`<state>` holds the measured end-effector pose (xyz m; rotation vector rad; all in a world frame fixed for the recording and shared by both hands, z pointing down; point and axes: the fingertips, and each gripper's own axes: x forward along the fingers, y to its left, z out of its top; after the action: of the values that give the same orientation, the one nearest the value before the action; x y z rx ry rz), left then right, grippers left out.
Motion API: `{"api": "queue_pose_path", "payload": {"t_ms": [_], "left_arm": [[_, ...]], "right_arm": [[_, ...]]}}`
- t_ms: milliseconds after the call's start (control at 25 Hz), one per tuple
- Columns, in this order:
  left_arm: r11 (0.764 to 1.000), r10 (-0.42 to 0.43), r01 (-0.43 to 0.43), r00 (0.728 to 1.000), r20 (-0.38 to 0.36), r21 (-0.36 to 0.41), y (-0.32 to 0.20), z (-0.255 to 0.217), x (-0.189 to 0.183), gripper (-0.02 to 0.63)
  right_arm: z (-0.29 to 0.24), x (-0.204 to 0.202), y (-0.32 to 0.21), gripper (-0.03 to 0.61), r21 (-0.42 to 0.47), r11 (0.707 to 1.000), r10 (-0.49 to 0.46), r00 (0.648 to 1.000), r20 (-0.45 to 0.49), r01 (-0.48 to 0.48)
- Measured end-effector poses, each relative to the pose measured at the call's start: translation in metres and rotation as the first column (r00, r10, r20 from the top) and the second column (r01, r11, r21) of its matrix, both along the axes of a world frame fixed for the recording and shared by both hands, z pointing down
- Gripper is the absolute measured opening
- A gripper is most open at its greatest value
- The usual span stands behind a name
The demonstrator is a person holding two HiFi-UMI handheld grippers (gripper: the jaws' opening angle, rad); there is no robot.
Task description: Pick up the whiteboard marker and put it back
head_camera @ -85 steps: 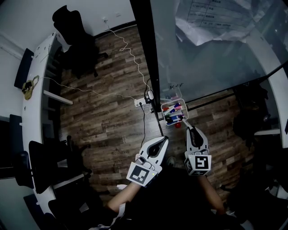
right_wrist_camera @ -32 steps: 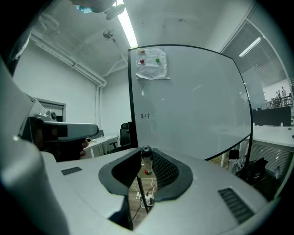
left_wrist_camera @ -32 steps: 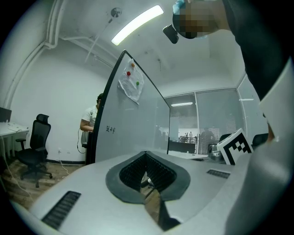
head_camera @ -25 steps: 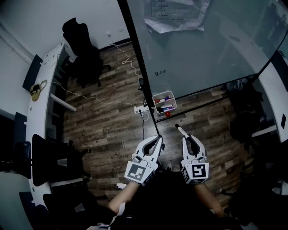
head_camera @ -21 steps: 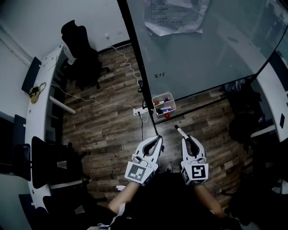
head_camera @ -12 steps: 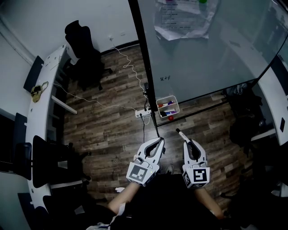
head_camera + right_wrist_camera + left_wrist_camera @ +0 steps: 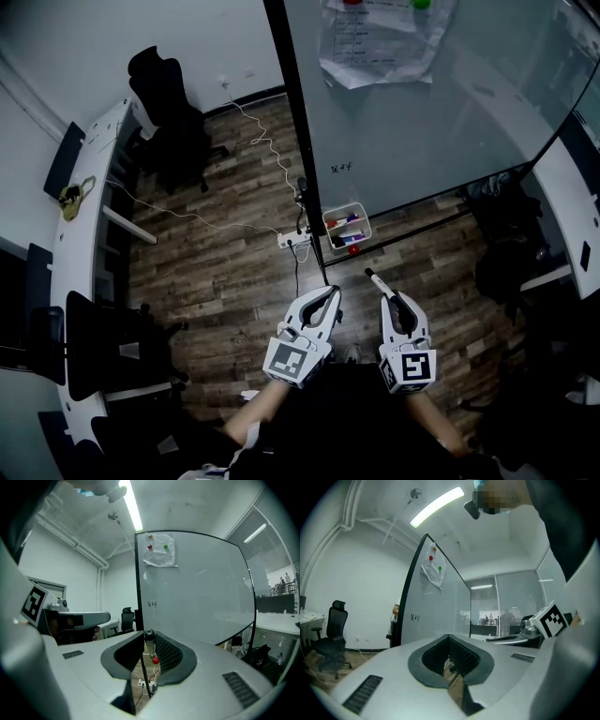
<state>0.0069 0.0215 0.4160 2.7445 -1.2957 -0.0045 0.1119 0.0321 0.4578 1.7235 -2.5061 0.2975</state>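
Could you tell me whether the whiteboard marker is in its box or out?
Out: the right gripper grips the whiteboard marker, well short of the box.

The floor (image 7: 225,253) is grainy wood planking, matt. At one o'clock in the head view the whiteboard (image 7: 441,122) is smooth and glossy, with faint reflections; the paper sheet (image 7: 380,42) at twelve o'clock on it is creased. The left gripper (image 7: 331,292) and right gripper (image 7: 388,298) have smooth, matt, pale plastic shells and dark ribbed pads (image 7: 166,653) that look rubbery. The whiteboard marker (image 7: 149,641) is smooth plastic with a slight sheen. The office chair (image 7: 164,94) at ten o'clock looks like dark, matt cloth.
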Motion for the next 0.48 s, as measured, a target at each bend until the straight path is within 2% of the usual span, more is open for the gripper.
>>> {"api": "queue_pose_path", "payload": {"t_ms": [200,480], "left_arm": [[1.000,-0.021,0.021,0.999,-0.025,0.003,-0.0050,-0.0050,-0.0018,0.008],[1.000,-0.010,0.010,1.000,-0.011,-0.002,-0.0041,-0.0036,-0.0019,0.008]], "right_arm": [[0.0028,0.0017,0.0000,0.084,-0.021,1.000,0.009,1.000,-0.006,-0.009],[0.0029,-0.0008,-0.0003,0.084,-0.026,1.000,0.003,1.000,-0.013,-0.004]]}}
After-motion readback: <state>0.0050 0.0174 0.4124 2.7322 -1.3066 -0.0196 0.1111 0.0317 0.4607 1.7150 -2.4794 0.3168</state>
